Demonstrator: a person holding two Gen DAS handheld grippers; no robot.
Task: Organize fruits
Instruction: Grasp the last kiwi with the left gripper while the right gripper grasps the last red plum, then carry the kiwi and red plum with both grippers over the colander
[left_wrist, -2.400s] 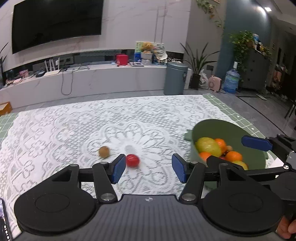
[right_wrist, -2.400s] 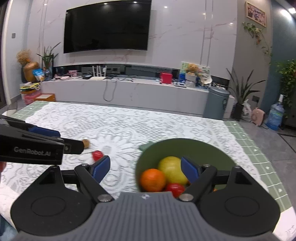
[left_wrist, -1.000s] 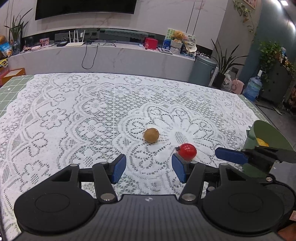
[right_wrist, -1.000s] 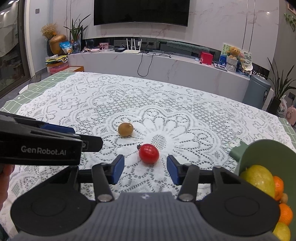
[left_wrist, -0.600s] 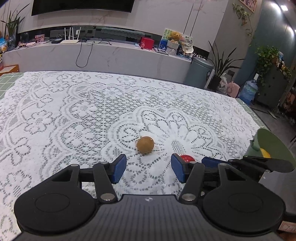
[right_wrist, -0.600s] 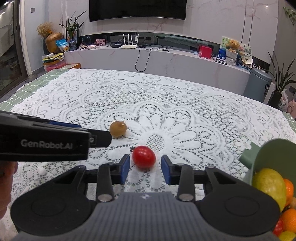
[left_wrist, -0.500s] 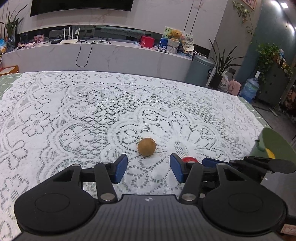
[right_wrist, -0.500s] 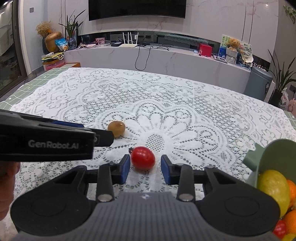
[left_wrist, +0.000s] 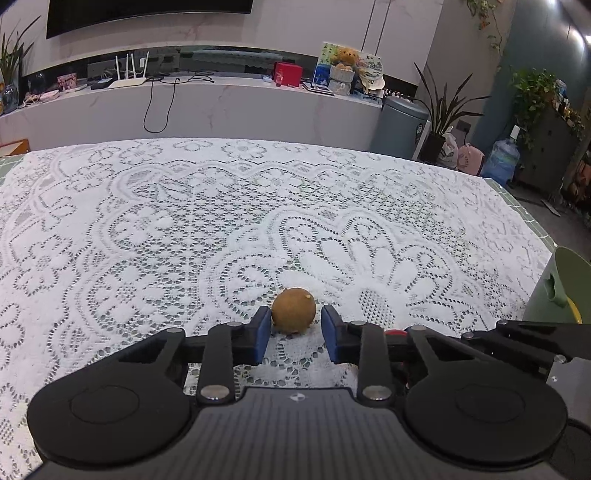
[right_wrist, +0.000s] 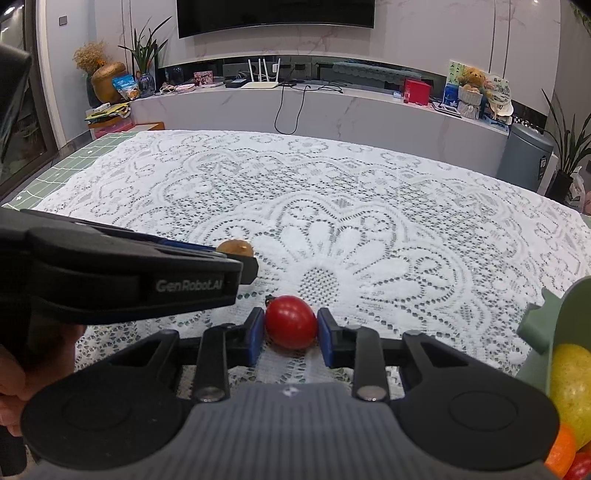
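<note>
A small round brown fruit (left_wrist: 293, 312) lies on the white lace tablecloth (left_wrist: 184, 229). My left gripper (left_wrist: 293, 326) is closing on it, and its blue pads (left_wrist: 263, 332) sit against the fruit's sides. Just to the right, a red cherry tomato (right_wrist: 291, 326) lies on the cloth. My right gripper (right_wrist: 291, 334) is closing on it, with both pads touching the tomato. In the right wrist view the left gripper's black fingers (right_wrist: 207, 275) cross from the left and hide most of the brown fruit (right_wrist: 236, 246).
A green bowl (right_wrist: 569, 306) stands at the right edge and holds a yellow fruit (right_wrist: 572, 384) and oranges (right_wrist: 561, 450). A hand (right_wrist: 11, 387) holds the left gripper. Lace cloth stretches ahead to the far table edge, with a grey bin (left_wrist: 400, 125) beyond it.
Both grippers have come forward and down onto the fruits. The left jaws narrowed from wide around the brown fruit. The right jaws closed in on the tomato.
</note>
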